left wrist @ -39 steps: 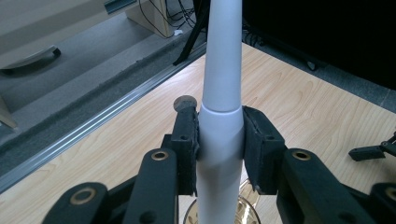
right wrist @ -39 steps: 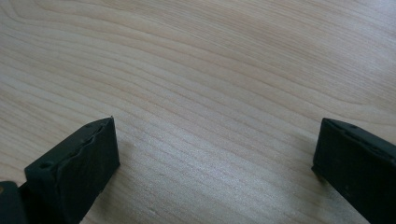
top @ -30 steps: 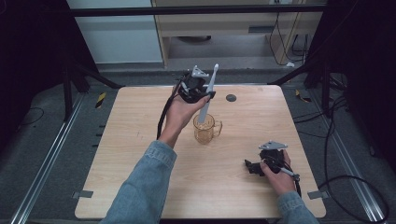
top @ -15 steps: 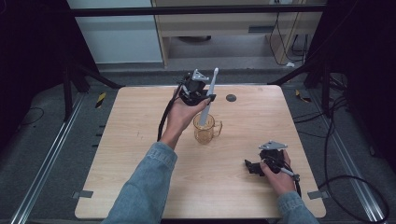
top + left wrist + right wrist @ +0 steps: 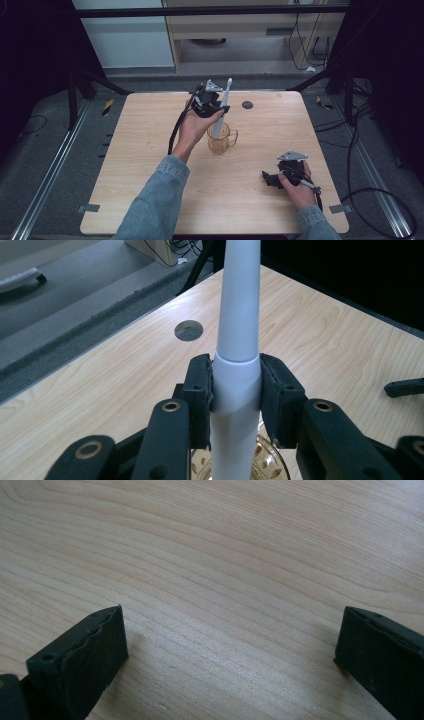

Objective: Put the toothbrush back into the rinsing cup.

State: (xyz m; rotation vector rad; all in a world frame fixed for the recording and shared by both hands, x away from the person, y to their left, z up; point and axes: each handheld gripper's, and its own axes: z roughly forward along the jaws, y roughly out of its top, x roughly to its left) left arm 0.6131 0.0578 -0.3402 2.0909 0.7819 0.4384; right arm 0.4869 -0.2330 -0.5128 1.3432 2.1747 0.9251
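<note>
- Your left tool [image 5: 216, 106] pinches a white toothbrush [image 5: 221, 107] around its handle, both pads pressed against it.
- The toothbrush stands tilted, its lower end in the amber glass mug [image 5: 220, 139] at the middle of the counter [image 5: 130, 165].
- Your right tool [image 5: 272, 179] rests low on the counter, well apart from the mug, jaws spread with nothing between them.

Denim sleeves [image 5: 155, 200]; each black hand-held gripper [image 5: 209, 100] carries a grey plate.
</note>
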